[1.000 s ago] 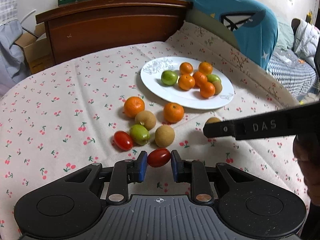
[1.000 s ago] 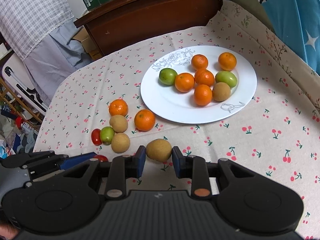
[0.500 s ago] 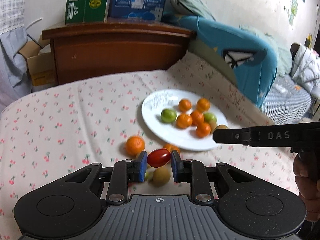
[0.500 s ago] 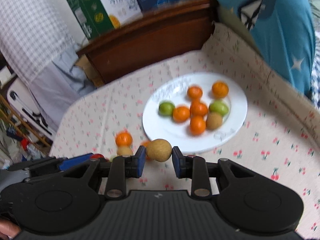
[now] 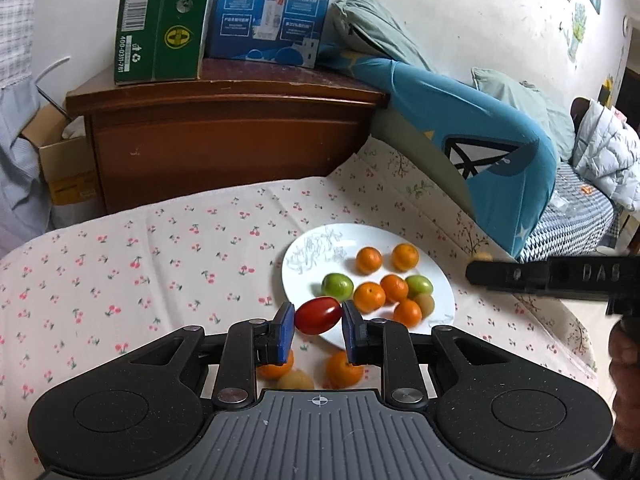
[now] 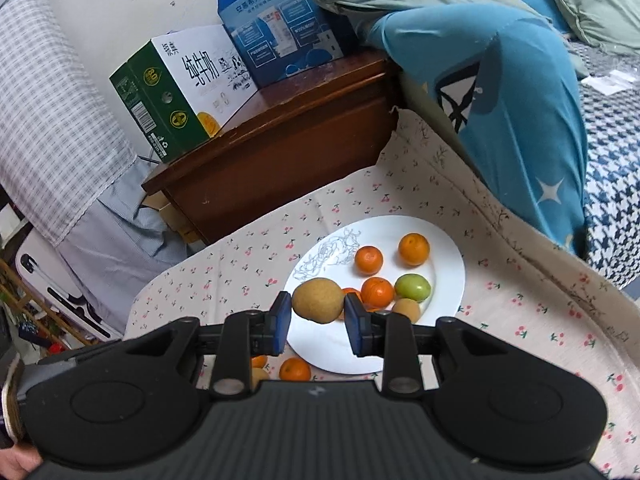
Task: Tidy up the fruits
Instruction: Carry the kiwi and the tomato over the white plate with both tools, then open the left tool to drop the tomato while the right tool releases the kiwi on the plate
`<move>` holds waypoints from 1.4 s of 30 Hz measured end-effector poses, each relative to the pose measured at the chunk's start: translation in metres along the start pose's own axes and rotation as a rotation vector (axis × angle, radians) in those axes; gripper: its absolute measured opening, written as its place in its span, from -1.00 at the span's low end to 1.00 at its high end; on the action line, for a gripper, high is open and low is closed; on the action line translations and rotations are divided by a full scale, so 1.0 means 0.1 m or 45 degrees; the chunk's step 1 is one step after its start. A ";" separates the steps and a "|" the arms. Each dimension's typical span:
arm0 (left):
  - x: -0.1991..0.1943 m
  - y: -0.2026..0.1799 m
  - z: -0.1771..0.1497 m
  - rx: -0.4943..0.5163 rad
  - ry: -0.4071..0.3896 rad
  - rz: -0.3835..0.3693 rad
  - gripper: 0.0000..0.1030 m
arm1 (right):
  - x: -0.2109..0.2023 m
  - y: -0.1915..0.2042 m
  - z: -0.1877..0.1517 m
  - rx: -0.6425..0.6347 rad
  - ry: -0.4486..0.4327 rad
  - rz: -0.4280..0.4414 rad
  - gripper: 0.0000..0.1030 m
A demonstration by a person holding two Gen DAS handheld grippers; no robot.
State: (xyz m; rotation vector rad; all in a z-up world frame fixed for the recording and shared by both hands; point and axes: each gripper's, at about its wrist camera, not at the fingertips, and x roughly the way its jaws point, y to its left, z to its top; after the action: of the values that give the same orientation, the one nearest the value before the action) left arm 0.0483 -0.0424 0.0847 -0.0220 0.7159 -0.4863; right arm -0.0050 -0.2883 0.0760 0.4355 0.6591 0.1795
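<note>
Clearly, the left gripper [image 5: 318, 322] has its blue pads pinched on a red cherry tomato [image 5: 318, 315], held in the air over the near edge of the white plate [image 5: 304, 276]. Only the right wrist view shows the other grip: the right gripper [image 6: 318, 318] is closed on a brown kiwi [image 6: 318, 300], also held up over the plate's near left part.

From the left view that kiwi is barely a yellowish speck at the tip of the right gripper's black side bar, which crosses the right edge of the picture with a dark hand [image 5: 626, 360] below it, cut off by the frame.

On the plate the left view shows five oranges [image 5: 369, 260], two green fruits [image 5: 337, 285] and a small kiwi. In the right view the held kiwi covers one green fruit and most of one orange.

Loose fruit lies on the cherry-print cloth [image 5: 160, 264] just before the plate: two oranges and a kiwi, all partly hidden behind the fingers in both views.

Behind the cloth stands a wooden cabinet [image 5: 224, 140] with a green box [image 5: 162, 20] and a blue box [image 5: 272, 8] on top, and a blue cushion [image 5: 472, 152] leans to the right.
</note>
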 end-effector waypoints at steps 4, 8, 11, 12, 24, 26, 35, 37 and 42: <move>0.16 0.05 0.08 0.008 0.010 -0.001 -0.56 | 0.17 -0.02 -0.04 0.027 0.029 0.005 -0.44; 0.37 0.12 0.15 0.000 0.041 -0.018 -0.56 | 0.35 -0.05 -0.11 0.051 0.081 -0.034 -0.44; 0.53 0.14 0.22 0.003 0.056 -0.037 -0.56 | 0.45 -0.06 -0.13 0.062 0.098 -0.033 -0.44; 0.57 0.14 0.23 0.003 0.058 -0.046 -0.56 | 0.48 -0.06 -0.14 0.064 0.103 -0.035 -0.44; 1.13 0.17 0.36 0.007 0.117 -0.071 -0.56 | 0.76 -0.03 -0.17 0.099 0.156 -0.043 -0.44; 1.18 0.15 0.37 0.015 0.120 -0.079 -0.56 | 0.81 -0.04 -0.18 0.107 0.169 -0.050 -0.44; 1.27 0.14 0.43 -0.020 0.126 -0.110 -0.33 | 0.83 -0.12 -0.17 0.182 0.142 -0.074 -0.38; 1.22 0.13 0.46 -0.019 0.114 -0.084 0.06 | 0.81 -0.12 -0.15 0.187 0.130 -0.067 -0.38; 1.06 0.14 0.56 -0.033 0.073 -0.063 0.32 | 0.75 -0.13 -0.11 0.193 0.103 -0.036 -0.38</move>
State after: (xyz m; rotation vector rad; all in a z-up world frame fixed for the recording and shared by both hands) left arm 0.1587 -0.0840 0.0585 -0.0504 0.7794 -0.5270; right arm 0.0473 -0.2740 0.0211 0.5664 0.7612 0.1212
